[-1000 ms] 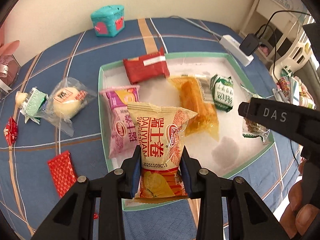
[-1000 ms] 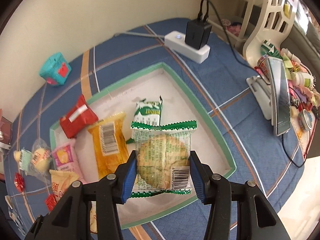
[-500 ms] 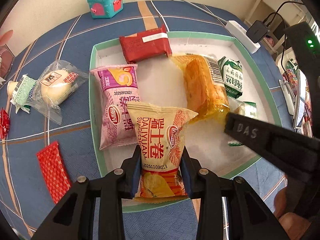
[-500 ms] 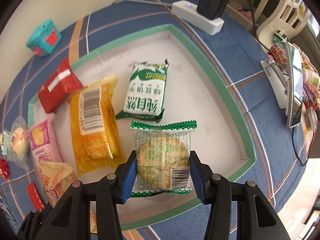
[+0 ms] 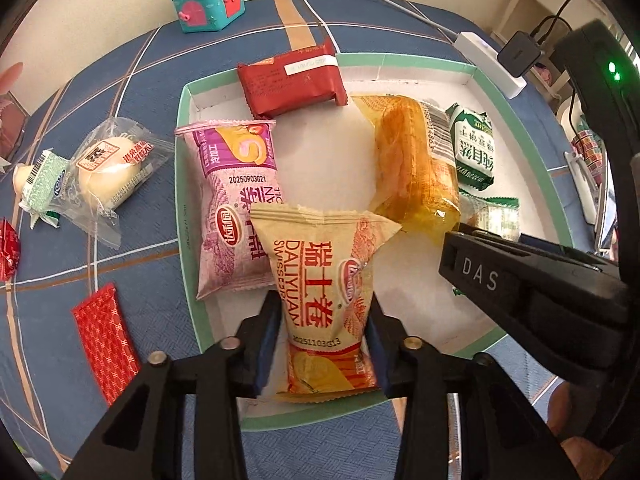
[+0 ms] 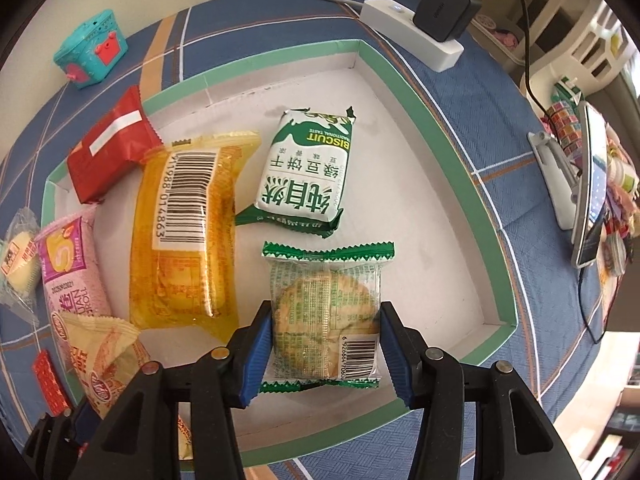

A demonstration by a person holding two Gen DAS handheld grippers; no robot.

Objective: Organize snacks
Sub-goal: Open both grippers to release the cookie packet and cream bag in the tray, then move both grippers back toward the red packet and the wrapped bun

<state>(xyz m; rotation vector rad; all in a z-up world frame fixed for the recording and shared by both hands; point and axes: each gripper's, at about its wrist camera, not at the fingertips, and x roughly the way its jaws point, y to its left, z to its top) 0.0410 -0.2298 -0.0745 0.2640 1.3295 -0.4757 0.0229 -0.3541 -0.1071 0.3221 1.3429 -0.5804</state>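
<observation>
1. My left gripper (image 5: 322,332) has the tan snack pack (image 5: 320,280) between its fingers (image 5: 267,340). The jaws are opening now. I see a thin gap at each pad, so the pack is slipping free.

2. The tan snack pack points its long side toward 12 o'clock, straight away from the fingers. Its bottom end lies by the box's near wall, at 6 o'clock.

3. My right gripper (image 6: 326,344) has the clear cookie pack (image 6: 326,312) between its fingers (image 6: 260,354). These jaws are opening too. The right pad looks just off the wrapper, and the left pad sits close against it.

4. The cookie pack also points toward 12 o'clock. It lies on the white floor of the box, near the 6 o'clock wall.

5. Both packs are already inside the green box (image 6: 404,64). So the next move, I think, is to let go and lift straight up. Each hand is right on top of its own pack.

6. Farther out in the box I see the pink pack (image 5: 234,208) at 10 o'clock of the tan one. The yellow cake pack (image 6: 188,232) lies in the middle. The green biscuit pack (image 6: 306,172) is at 12 o'clock of the cookie pack. The red pack (image 5: 292,80) leans on the far wall.

7. Outside the box, at 9 o'clock, more snacks wait on the blue cloth (image 5: 100,120). One is a round bun pack (image 5: 112,168). My left hand is nearer to those.
</observation>
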